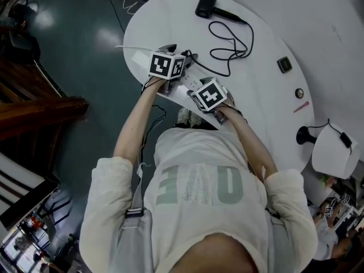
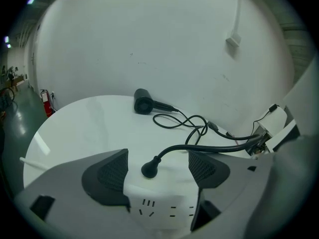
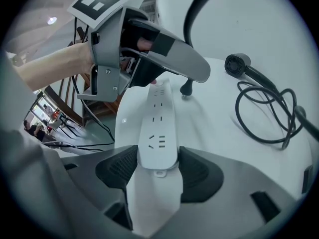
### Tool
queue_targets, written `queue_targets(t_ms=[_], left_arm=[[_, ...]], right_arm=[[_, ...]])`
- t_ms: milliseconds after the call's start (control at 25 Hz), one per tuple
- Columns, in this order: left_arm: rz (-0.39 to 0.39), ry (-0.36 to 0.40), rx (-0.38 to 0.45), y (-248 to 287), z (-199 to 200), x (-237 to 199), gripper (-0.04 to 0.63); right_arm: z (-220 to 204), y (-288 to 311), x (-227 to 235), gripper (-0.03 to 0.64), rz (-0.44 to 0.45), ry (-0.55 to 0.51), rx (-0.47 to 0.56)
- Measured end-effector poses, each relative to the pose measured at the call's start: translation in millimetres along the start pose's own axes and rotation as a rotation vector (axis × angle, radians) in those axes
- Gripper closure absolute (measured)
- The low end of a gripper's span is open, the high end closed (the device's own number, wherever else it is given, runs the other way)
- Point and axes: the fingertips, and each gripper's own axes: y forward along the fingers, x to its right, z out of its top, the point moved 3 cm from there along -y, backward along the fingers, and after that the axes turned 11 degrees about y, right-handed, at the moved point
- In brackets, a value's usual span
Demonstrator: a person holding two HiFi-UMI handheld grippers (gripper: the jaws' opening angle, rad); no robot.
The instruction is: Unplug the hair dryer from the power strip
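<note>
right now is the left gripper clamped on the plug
No, the left gripper stands open, with the plug in the gap, touching neither side.

Your bench (image 1: 170,16): white, rounded outline. Floor (image 1: 74,50): dark teal, glossy, w/ light reflections. Dark wooden furniture (image 1: 34,104) stands on the floor to your left, well apart from the bench. By the bench's right rim: small dark square item (image 1: 284,64), small round item (image 1: 299,93), pink stick (image 1: 301,107); can't tell if they lie on the bench. White panel (image 1: 335,149) w/ black cable at far right, black knob-like item (image 1: 306,135) just beside it. Left gripper view: white box (image 2: 233,40) mounted high on the wall (image 2: 149,39); red extinguisher (image 2: 45,102) at far left.
</note>
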Motion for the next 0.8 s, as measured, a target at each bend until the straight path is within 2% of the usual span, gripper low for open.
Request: queue_targets(t_ms=[120, 280, 480, 680, 800], left_arm=[[-0.004, 0.040, -0.022, -5, -2, 1, 0.215], [0.010, 0.055, -0.026, -13, -5, 0, 0.215], [0.035, 0.020, 0.014, -25, -4, -4, 0.215], [0.060, 0.009, 0.048, -36, 4, -8, 0.215], [0.071, 0.015, 0.075, -42, 13, -8, 0.215]], right_arm=[[1, 0, -1, 0.353, -0.002, -0.008, 0.002], [1, -3, 3, 0.353, -0.030, -0.025, 0.021], [12, -14, 5, 0.364, -0.061, -0.028, 0.097], [14, -19, 3, 0.364, -0.068, -0.043, 0.112], [14, -24, -4, 0.364, -0.032, -0.041, 0.133]])
